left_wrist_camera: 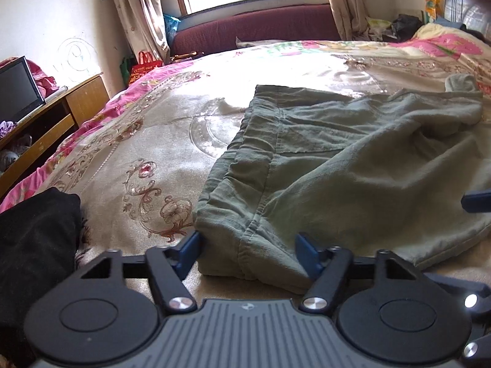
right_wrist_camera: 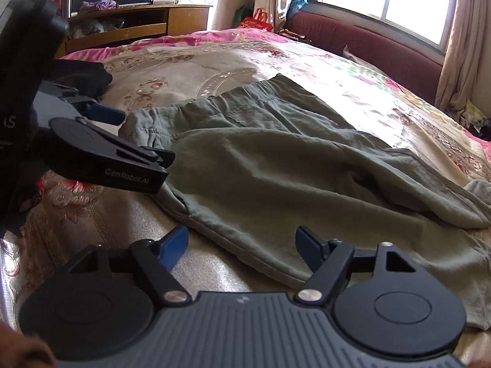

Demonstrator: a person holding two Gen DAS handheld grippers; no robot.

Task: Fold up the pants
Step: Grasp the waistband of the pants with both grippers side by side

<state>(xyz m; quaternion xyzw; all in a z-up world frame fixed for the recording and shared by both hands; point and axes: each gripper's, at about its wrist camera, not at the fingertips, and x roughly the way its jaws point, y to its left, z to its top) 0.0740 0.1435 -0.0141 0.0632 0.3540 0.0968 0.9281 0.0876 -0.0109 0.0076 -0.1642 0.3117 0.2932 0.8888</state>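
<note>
Olive-green pants (left_wrist_camera: pixel 353 171) lie on the floral bedspread, waistband to the left, legs bunched toward the right; they also show in the right wrist view (right_wrist_camera: pixel 276 159). My left gripper (left_wrist_camera: pixel 250 254) is open, its blue fingers straddling the near waistband corner, low on the bed. It appears from the side in the right wrist view (right_wrist_camera: pixel 110 116). My right gripper (right_wrist_camera: pixel 242 248) is open, its fingers on either side of the pants' near edge. One of its blue fingertips (left_wrist_camera: pixel 477 201) shows in the left wrist view.
A black garment (left_wrist_camera: pixel 33 245) lies at the bed's near left, also in the right wrist view (right_wrist_camera: pixel 83 73). A wooden TV stand (left_wrist_camera: pixel 46 125) with a monitor stands left of the bed. A maroon sofa (left_wrist_camera: pixel 260 30) sits under the window.
</note>
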